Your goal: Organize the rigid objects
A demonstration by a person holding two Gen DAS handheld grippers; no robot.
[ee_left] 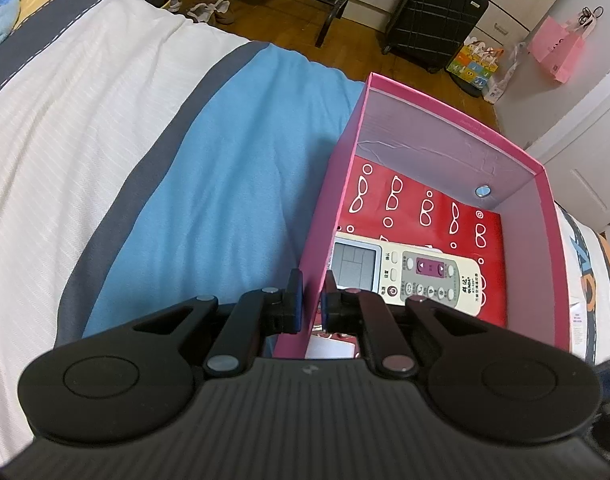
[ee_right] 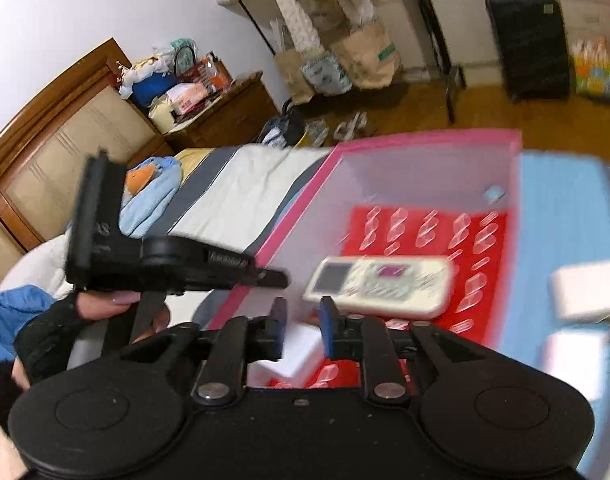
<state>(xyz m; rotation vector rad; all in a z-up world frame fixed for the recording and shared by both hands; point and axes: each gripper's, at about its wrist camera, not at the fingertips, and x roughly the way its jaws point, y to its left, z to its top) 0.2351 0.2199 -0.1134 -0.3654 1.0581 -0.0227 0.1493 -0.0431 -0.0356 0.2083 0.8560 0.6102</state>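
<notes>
A pink box (ee_left: 457, 120) with a red patterned floor sits on the bed. A cream remote control (ee_left: 409, 274) lies inside it, and a white object (ee_left: 331, 346) lies at its near end. My left gripper (ee_left: 311, 300) is shut on the box's left wall, one finger outside and one inside. In the blurred right wrist view, my right gripper (ee_right: 303, 324) is open and empty above the near end of the box (ee_right: 425, 140), over a white block (ee_right: 297, 354). The remote (ee_right: 381, 286) lies just beyond it. The left gripper's body (ee_right: 165, 260) shows at the left, on the box wall.
The bed has a blue, white and grey striped cover (ee_left: 145, 140). White boxes (ee_right: 585, 292) lie on the bed right of the pink box. A black suitcase (ee_left: 437, 20), bags and a clothes rack stand on the wooden floor beyond. A headboard (ee_right: 45, 148) and nightstand are at the left.
</notes>
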